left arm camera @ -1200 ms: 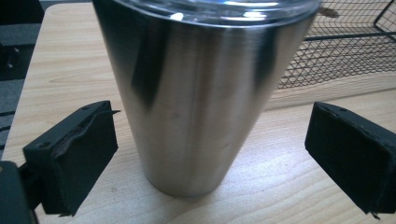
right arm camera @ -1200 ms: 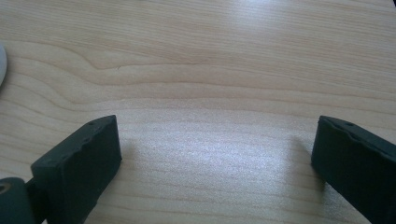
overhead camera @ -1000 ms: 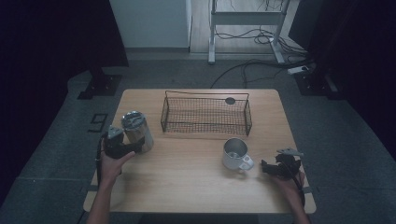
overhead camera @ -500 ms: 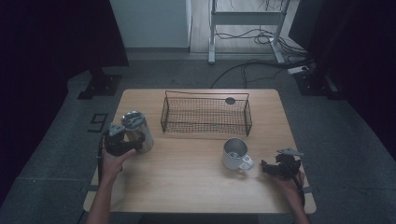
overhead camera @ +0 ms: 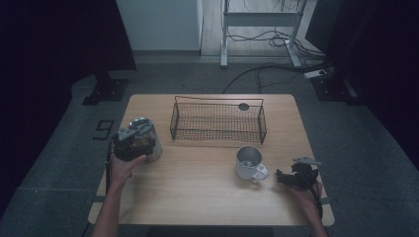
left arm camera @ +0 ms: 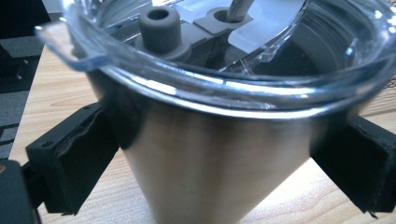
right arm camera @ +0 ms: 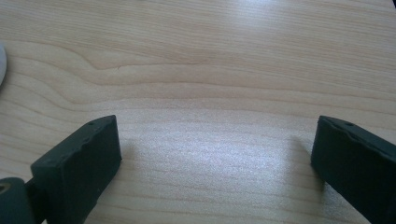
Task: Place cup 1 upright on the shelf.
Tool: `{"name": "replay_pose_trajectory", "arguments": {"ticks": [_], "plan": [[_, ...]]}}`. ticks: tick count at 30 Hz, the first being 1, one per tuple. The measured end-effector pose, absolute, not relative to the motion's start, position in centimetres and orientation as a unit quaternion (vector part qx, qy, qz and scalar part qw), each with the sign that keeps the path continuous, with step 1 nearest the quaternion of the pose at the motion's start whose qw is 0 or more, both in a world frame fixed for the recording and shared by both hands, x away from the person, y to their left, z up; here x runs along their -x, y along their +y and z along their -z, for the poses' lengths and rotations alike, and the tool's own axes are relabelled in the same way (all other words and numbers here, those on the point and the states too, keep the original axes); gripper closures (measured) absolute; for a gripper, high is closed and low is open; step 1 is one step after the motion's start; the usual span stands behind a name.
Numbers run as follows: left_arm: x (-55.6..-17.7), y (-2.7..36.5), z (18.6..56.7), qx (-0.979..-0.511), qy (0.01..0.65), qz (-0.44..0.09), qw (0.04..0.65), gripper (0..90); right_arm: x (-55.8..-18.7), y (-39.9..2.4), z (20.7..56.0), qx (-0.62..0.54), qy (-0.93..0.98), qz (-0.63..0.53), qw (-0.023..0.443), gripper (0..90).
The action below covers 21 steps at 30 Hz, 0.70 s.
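Left gripper (left arm camera: 212, 154): jaws clamped on the tumbler (left arm camera: 219, 154), one on each side of its steel body, below the rim
Left gripper place: near-left part of the table (overhead camera: 197, 197), held in the left hand (overhead camera: 123, 165)
Tumbler: steel, tapering down, clear lid (left arm camera: 233, 60) on top with a grey plug; in the high view it sits at the table's left edge, whether lifted or resting I cannot tell
Tumbler vs basket: left of the basket (overhead camera: 218, 121), near it, apart
Right gripper (right arm camera: 212, 163): jaws spread wide, nothing between them, bare wood under them
Right gripper place: near-right part of the table, low over it, held in the right hand (overhead camera: 306, 190)
Mug (overhead camera: 250, 163): white, upright, open side up, handle toward the near right; just left of the right gripper, apart from it
Basket: black wire, rectangular, far middle of the table, a dark round disc (overhead camera: 243, 106) at its far right rim
Mug vs basket: mug is nearer than the basket's right end, apart
Table: light wood, on a grey floor
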<state>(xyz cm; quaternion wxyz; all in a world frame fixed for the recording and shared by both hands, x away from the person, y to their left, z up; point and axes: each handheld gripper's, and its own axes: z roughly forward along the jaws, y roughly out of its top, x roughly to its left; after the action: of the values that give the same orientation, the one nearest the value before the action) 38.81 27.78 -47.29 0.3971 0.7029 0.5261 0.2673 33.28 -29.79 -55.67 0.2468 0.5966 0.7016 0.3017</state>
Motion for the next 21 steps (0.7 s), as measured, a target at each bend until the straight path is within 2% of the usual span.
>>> {"name": "replay_pose_trajectory", "arguments": {"ticks": [21], "plan": [[-40.5, 26.8, 47.5, -0.700, 0.529, -0.289, 0.384, 3.6, -33.3, -29.8, 55.7, -0.597, 0.701, -0.301, 0.247, 1.4]]}}
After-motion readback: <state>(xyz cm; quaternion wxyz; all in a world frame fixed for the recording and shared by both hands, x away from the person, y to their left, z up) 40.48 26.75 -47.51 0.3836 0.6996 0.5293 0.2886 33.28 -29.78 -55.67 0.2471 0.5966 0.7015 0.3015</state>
